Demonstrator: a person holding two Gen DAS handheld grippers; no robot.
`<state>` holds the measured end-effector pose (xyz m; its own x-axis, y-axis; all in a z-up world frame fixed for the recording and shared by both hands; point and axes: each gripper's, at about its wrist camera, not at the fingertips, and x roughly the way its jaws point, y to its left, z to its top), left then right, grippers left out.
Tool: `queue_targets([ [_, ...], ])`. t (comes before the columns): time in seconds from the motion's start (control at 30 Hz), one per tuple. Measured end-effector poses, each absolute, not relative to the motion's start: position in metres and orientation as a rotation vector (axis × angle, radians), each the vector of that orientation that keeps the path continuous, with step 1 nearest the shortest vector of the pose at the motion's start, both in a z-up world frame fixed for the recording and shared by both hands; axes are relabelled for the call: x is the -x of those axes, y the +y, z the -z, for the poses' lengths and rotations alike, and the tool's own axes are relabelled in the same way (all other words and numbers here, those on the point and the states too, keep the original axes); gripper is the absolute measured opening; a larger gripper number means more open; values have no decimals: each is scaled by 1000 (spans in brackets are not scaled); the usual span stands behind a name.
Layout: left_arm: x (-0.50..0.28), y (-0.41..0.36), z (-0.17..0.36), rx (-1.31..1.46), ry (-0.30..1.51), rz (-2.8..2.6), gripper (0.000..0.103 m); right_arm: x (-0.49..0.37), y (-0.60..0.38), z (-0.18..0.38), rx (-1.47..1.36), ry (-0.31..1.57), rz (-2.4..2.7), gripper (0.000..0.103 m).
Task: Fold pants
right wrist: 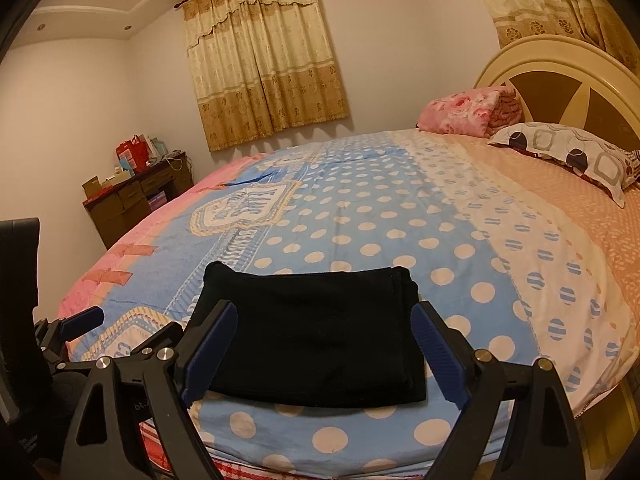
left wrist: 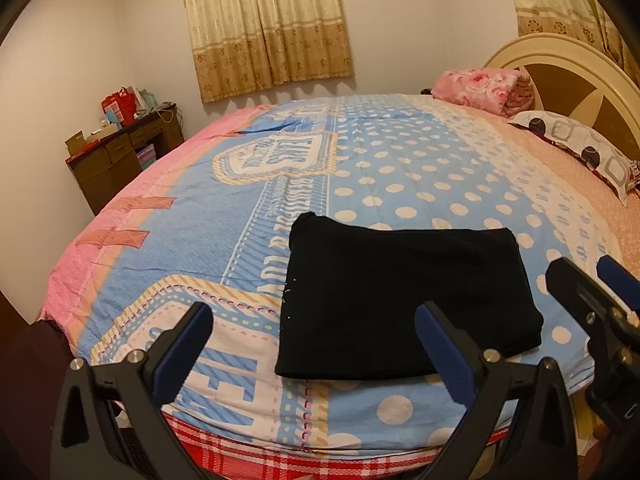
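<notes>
The pants (right wrist: 312, 332) lie folded, long side across the lower frame, centred before my right tongs (right wrist: 324, 352); left tongs (left wrist: 314, 344) sit leftward. Both stand apart, empty.

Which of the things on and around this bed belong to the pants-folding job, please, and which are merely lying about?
Job:
- folded black fabric pants
- left gripper, open
- right gripper, open

Lying about:
- folded pink floral blanket
- circle-patterned pillow
- cluttered dark wooden desk
- beige curtains
</notes>
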<state>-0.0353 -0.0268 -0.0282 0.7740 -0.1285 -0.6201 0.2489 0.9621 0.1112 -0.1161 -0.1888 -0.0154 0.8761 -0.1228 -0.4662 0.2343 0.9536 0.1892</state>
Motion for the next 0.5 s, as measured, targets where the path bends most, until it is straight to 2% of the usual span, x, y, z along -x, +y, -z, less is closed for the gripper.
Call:
queue_targets([
  [0.3, 31, -30, 34, -199, 661, 210, 103, 111, -197, 23, -251, 497, 180, 90],
  [0.5, -34, -26, 58, -208, 726, 252, 103, 94, -271, 55, -412, 512, 143, 90],
])
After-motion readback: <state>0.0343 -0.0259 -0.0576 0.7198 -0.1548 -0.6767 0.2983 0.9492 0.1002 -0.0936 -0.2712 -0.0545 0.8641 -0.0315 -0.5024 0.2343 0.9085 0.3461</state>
